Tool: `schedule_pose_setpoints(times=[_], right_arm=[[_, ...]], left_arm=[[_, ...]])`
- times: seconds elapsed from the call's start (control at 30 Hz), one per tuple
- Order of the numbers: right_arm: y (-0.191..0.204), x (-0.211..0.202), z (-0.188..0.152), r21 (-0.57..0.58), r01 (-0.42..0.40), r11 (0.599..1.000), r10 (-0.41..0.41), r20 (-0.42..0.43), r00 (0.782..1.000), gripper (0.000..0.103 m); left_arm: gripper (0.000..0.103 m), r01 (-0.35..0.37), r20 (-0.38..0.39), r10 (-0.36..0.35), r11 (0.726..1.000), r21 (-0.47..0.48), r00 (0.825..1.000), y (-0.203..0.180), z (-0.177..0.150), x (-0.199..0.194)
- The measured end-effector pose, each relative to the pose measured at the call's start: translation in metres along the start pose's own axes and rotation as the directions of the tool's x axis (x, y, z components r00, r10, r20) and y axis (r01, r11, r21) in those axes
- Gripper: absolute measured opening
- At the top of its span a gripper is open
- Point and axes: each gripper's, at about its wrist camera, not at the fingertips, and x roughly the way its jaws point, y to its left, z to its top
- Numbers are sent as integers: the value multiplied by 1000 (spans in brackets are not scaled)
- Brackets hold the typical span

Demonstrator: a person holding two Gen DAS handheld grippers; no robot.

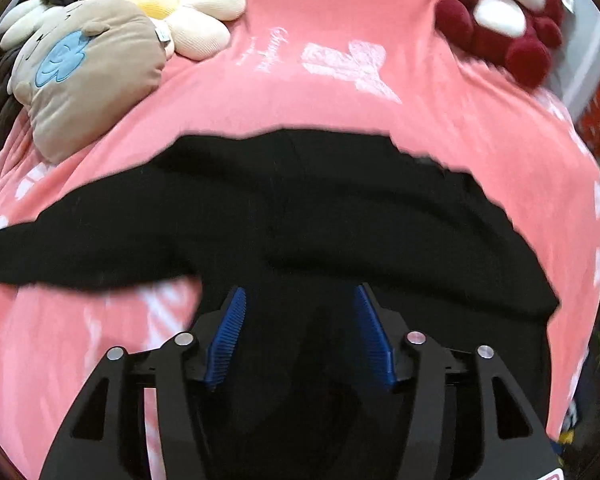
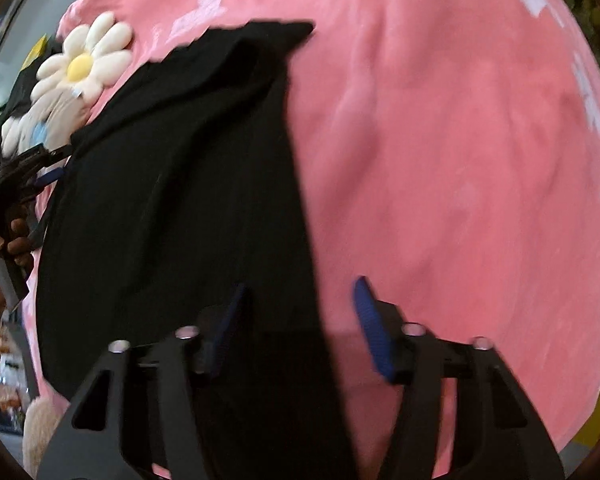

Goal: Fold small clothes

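On the pink blanket [image 1: 340, 20] a black garment [image 1: 300, 208] lies spread flat, apparently to expose its edges for folding. Left tongs [image 1: 300, 300] hover over the cloth, jaws parted, gripping nothing. Right tongs [image 2: 300, 292] straddle the garment's right edge, also parted, pads not pressing.

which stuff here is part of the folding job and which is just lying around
Part of the job:
black garment
left gripper
right gripper

Just lying about:
daisy cushion
beige plush pillow
red and white plush toy
pink blanket, only the surface underneath
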Motion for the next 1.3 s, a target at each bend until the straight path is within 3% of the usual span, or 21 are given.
schedule_pose_setpoints(times=[0.03, 0.17, 0.23, 0.27, 0.33, 0.4, 0.5, 0.57, 0.6, 0.67, 0.7, 0.77, 0.87, 0.93, 1.03, 1.07, 1.17, 1.2, 1.23, 1.27, 1.3], right_arm=[[-1, -3, 2, -3, 2, 1000, -2, -10, 1000, 3], [-17, -23, -15, 14, 60, 998, -60, -38, 997, 2], [-33, -22, -30, 51, 163, 985, -159, -82, 984, 2], [-35, -29, -31, 81, 164, 983, -159, -64, 985, 3], [-33, -51, -23, 145, 79, 986, -83, 20, 996, 6], [-13, -59, -6, 76, 62, 995, -68, 78, 995, 11], [28, -39, 45, -57, 41, 998, -32, 136, 990, 48], [39, -14, 73, -88, 45, 995, -32, 148, 988, 48], [40, -3, 83, -85, 44, 995, -32, 139, 990, 45], [40, 32, 101, -94, 74, 993, -67, 73, 995, 24], [36, 46, 103, -105, 103, 989, -99, 40, 994, 5], [20, 42, 103, -85, 110, 990, -105, 61, 993, 3], [-7, 9, 98, 18, 194, 981, -195, 141, 971, 0], [-7, 2, 96, 30, 148, 988, -151, 155, 976, 3], [22, 11, 97, -59, 61, 996, -52, 140, 989, 6], [33, 17, 100, -91, 65, 994, -52, 136, 989, 6], [30, 50, 104, -117, 136, 984, -127, 78, 989, 0], [24, 46, 104, -83, 155, 984, -147, 98, 984, 0], [17, 37, 108, -39, 227, 973, -221, 119, 968, 3], [12, 25, 112, -1, 242, 970, -238, 158, 958, 3], [9, 14, 117, 32, 197, 980, -199, 184, 963, 5]], left_arm=[[55, 1, -16, -1, 1000, 9, 1000, -3, -8, -2], [55, 8, -92, -6, 1000, 22, 996, -10, -47, -15], [55, 5, -92, -1, 999, 39, 996, -14, -63, -25], [55, 5, -91, -1, 999, 46, 996, -15, -69, -29], [55, 25, -102, -19, 998, 58, 995, -21, -82, -38], [55, 43, -109, -35, 997, 66, 993, -27, -91, -43], [55, 72, -121, -65, 996, 57, 991, -36, -102, -49], [55, 84, -131, -76, 995, 54, 988, -44, -107, -52], [55, 85, -129, -76, 994, 63, 989, -48, -109, -54], [55, 89, -120, -80, 993, 78, 990, -55, -111, -58], [58, 92, -118, -81, 992, 92, 990, -59, -111, -59], [60, 87, -116, -73, 989, 117, 991, -62, -113, -60], [60, 88, -125, -69, 985, 147, 990, -61, -114, -56], [60, 87, -133, -68, 986, 144, 989, -58, -115, -49], [60, 79, -130, -62, 988, 129, 990, -58, -115, -43], [60, 74, -125, -58, 988, 132, 990, -59, -115, -44], [60, 66, -117, -51, 989, 135, 992, -64, -109, -45], [60, 76, -117, -61, 989, 124, 991, -64, -104, -45], [61, 88, -113, -75, 989, 115, 991, -63, -98, -46], [62, 104, -100, -94, 989, 104, 991, -61, -86, -46], [66, 111, -85, -103, 989, 94, 991, -60, -76, -46]])
